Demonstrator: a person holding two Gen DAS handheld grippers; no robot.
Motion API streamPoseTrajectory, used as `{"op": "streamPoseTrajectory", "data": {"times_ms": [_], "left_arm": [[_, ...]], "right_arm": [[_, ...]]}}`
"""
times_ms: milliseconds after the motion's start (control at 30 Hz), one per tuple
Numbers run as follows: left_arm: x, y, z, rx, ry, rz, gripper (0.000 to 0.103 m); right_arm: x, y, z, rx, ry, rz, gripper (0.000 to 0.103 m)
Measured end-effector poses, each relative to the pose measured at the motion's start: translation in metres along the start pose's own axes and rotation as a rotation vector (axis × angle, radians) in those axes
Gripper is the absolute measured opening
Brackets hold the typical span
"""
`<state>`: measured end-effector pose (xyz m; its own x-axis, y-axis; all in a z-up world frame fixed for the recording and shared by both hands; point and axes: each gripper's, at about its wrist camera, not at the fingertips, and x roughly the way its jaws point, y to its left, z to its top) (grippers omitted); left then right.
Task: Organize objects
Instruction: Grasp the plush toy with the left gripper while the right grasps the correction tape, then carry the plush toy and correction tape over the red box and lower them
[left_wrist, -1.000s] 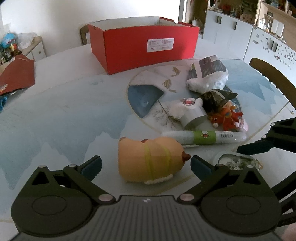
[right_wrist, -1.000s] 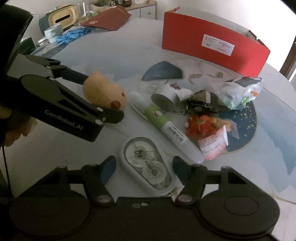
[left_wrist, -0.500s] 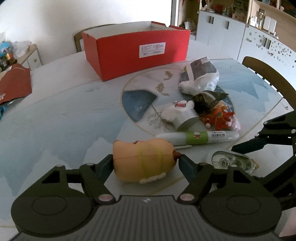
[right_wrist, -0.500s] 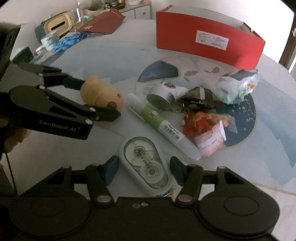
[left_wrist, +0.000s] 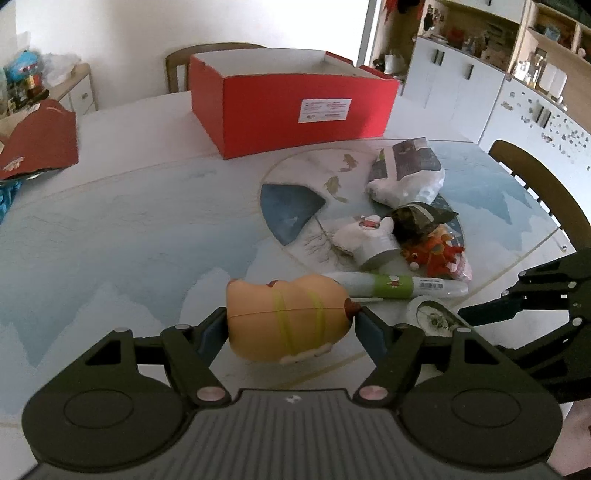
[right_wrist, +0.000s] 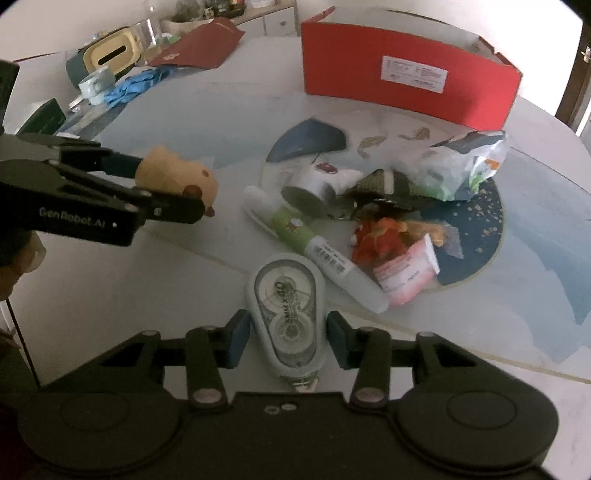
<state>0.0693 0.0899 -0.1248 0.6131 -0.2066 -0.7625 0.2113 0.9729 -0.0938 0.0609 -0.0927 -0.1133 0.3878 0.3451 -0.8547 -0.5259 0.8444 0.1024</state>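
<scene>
My left gripper (left_wrist: 291, 328) is shut on a tan squishy toy (left_wrist: 288, 321) with yellow bands, held just above the table; the toy also shows in the right wrist view (right_wrist: 173, 179). My right gripper (right_wrist: 286, 336) has its pads on both sides of a clear correction tape dispenser (right_wrist: 288, 314) and looks shut on it. The dispenser shows partly in the left wrist view (left_wrist: 432, 315). An open red box (left_wrist: 291, 107) stands at the far side of the table.
A pile lies past the grippers: a green-banded glue stick (right_wrist: 314, 247), a white roll (left_wrist: 369, 245), a dark pouch (left_wrist: 421, 218), an orange plush (right_wrist: 380, 238), a plastic bag (left_wrist: 406, 177). A red folder (left_wrist: 37, 144) and clutter sit left. A chair (left_wrist: 535, 192) stands right.
My left gripper closed on the squishy toy and lifted it slightly. My right gripper moved forward and closed around the tape dispenser.
</scene>
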Motion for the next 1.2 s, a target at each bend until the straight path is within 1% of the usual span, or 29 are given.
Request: {"op": "streamPoseTrajectory", "data": {"times_ms": [167, 300, 333, 500, 633, 733, 833, 1033, 1200], "left_arm": [[0.002, 0.002, -0.001, -0.003, 0.016, 0.003, 0.074], [0.001, 0.002, -0.001, -0.009, 0.02, 0.002, 0.074], [0.001, 0.003, -0.001, -0.009, 0.022, 0.002, 0.074], [0.001, 0.003, -0.002, -0.014, 0.028, 0.004, 0.074], [0.001, 0.004, -0.003, -0.021, 0.032, 0.002, 0.074], [0.001, 0.004, -0.004, -0.022, 0.036, 0.002, 0.074], [0.0, 0.005, -0.004, -0.028, 0.038, 0.002, 0.074], [-0.006, 0.005, 0.001, -0.049, 0.035, -0.015, 0.074], [-0.012, -0.001, 0.01, -0.053, 0.026, -0.039, 0.074]], "right_arm": [[0.006, 0.006, 0.003, -0.036, -0.004, 0.003, 0.047], [0.011, 0.009, 0.007, -0.049, -0.009, 0.007, 0.061], [0.012, 0.009, 0.008, -0.048, -0.009, 0.009, 0.061], [0.017, 0.01, 0.014, -0.053, -0.014, 0.002, 0.061], [0.017, 0.011, 0.015, -0.073, -0.016, -0.003, 0.051], [0.016, 0.011, 0.014, -0.079, -0.016, 0.0, 0.05], [0.013, 0.009, 0.016, -0.055, -0.016, 0.002, 0.05], [-0.011, 0.003, 0.022, -0.013, -0.062, 0.03, 0.05], [-0.035, -0.008, 0.033, 0.012, -0.108, 0.046, 0.05]]}}
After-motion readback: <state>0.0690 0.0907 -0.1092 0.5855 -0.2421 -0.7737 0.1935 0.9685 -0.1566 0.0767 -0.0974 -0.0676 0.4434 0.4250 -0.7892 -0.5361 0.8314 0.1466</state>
